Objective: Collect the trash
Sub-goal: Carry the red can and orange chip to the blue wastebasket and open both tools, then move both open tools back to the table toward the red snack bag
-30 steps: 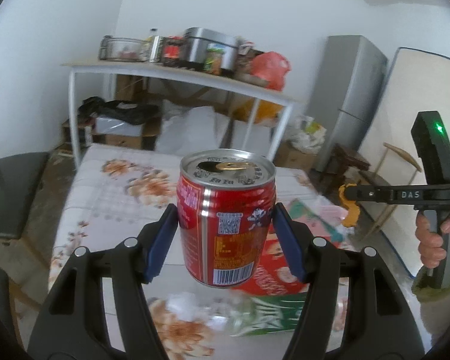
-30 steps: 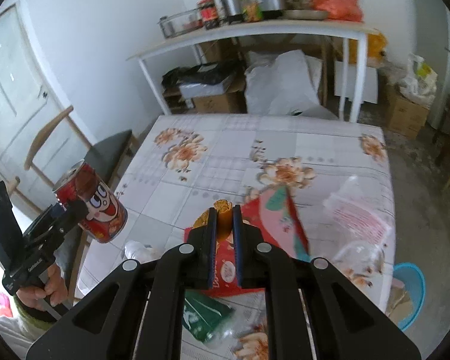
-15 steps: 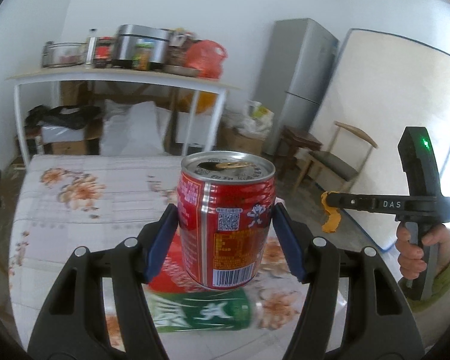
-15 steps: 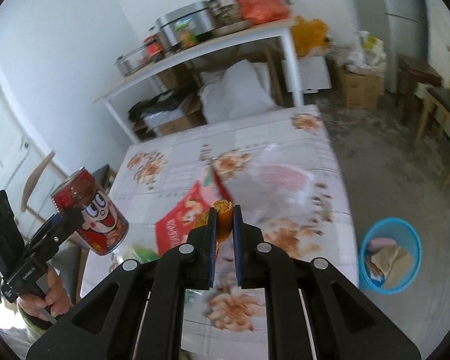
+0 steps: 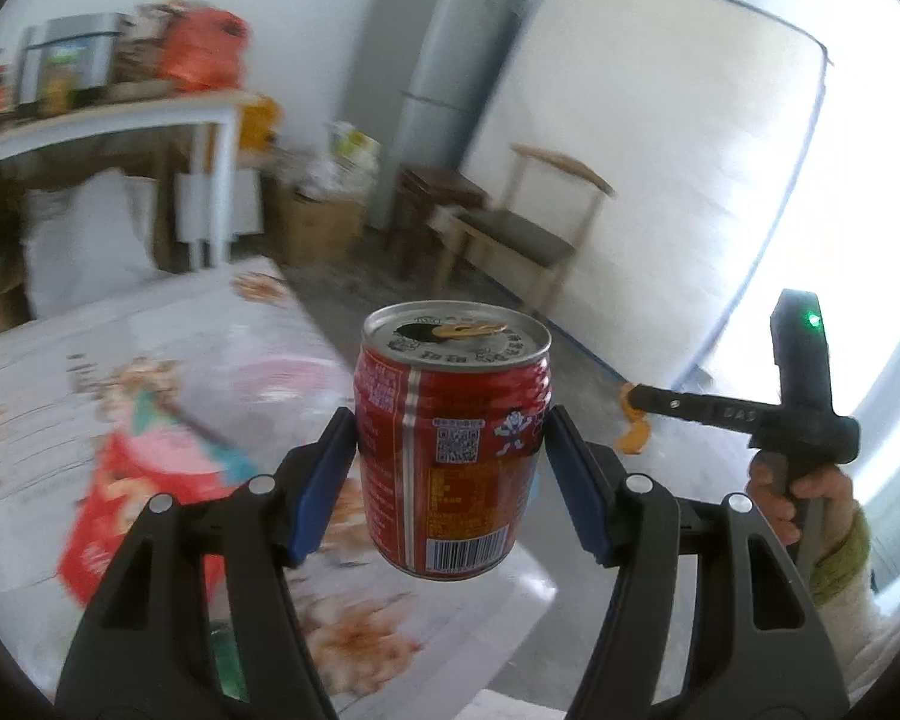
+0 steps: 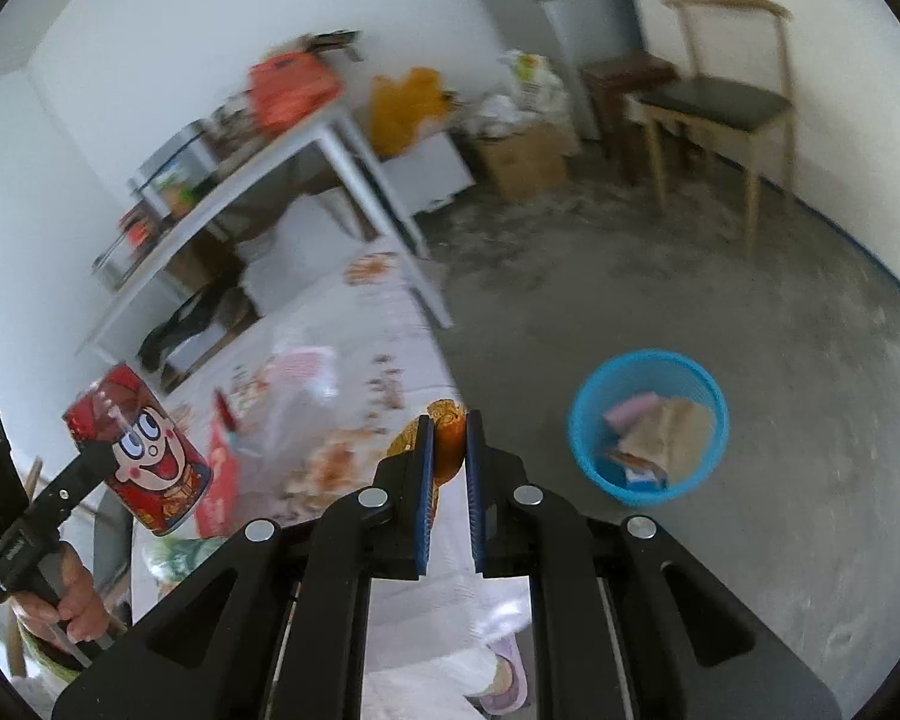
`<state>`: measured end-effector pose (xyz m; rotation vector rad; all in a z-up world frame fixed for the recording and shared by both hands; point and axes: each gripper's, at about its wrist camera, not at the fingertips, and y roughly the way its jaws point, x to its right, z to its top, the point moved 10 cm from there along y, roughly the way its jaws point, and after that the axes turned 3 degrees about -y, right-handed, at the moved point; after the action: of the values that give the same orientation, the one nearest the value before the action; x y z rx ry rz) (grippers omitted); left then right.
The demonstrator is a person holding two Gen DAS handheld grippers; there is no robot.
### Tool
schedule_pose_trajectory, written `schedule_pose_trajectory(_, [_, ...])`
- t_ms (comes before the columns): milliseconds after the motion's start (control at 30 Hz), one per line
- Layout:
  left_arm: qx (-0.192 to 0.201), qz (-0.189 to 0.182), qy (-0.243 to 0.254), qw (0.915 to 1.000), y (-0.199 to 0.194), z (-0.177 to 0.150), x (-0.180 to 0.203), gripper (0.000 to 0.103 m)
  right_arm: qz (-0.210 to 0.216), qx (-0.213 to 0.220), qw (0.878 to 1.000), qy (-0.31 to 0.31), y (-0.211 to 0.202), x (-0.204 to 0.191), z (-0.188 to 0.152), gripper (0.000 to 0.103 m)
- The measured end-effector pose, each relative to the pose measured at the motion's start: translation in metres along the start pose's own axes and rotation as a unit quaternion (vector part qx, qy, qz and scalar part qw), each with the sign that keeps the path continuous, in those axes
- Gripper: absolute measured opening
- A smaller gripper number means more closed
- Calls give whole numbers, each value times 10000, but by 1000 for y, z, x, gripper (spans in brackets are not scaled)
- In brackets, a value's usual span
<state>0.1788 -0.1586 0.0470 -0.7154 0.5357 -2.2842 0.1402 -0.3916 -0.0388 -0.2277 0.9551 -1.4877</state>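
My left gripper (image 5: 450,438) is shut on an upright red drink can (image 5: 453,444), held in the air over the right edge of the floral table (image 5: 168,348). The can also shows in the right wrist view (image 6: 141,456). My right gripper (image 6: 448,438) is shut on a piece of orange peel (image 6: 447,441), which also shows in the left wrist view (image 5: 633,435). A blue trash basket (image 6: 648,426) with some paper and wrappers stands on the floor, ahead and right of the right gripper.
A red snack bag (image 5: 144,492), a clear plastic bag (image 6: 303,378) and a green wrapper (image 6: 177,555) lie on the floral table. A cluttered white table (image 6: 258,192) stands behind. A wooden chair (image 6: 720,102), a stool and a cardboard box stand on the concrete floor.
Both grippers have swung to the right, away from the table's middle toward the floor side. The blue basket has come nearer the centre of the right wrist view. Both grips are unchanged.
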Motion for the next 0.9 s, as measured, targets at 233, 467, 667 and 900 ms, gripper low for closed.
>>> schedule_pose_trajectory(233, [-839, -263, 252, 9958, 91, -6, 43, 61, -198, -281, 9976, 597, 35, 66, -16, 10])
schedule_pose_trajectory(467, [-1368, -196, 463, 9893, 178, -2, 58, 61, -338, -495, 9920, 1108, 88, 122, 0, 10])
schedule_pose_trajectory(667, [-976, 223, 661, 9928, 247, 36, 64, 85, -687, -430, 9864, 1430, 138, 175, 34, 29])
schedule_pose_trajectory(900, [-1007, 190, 142, 9946, 237, 34, 35, 86, -683, -460, 9823, 1684, 150, 190, 15, 40])
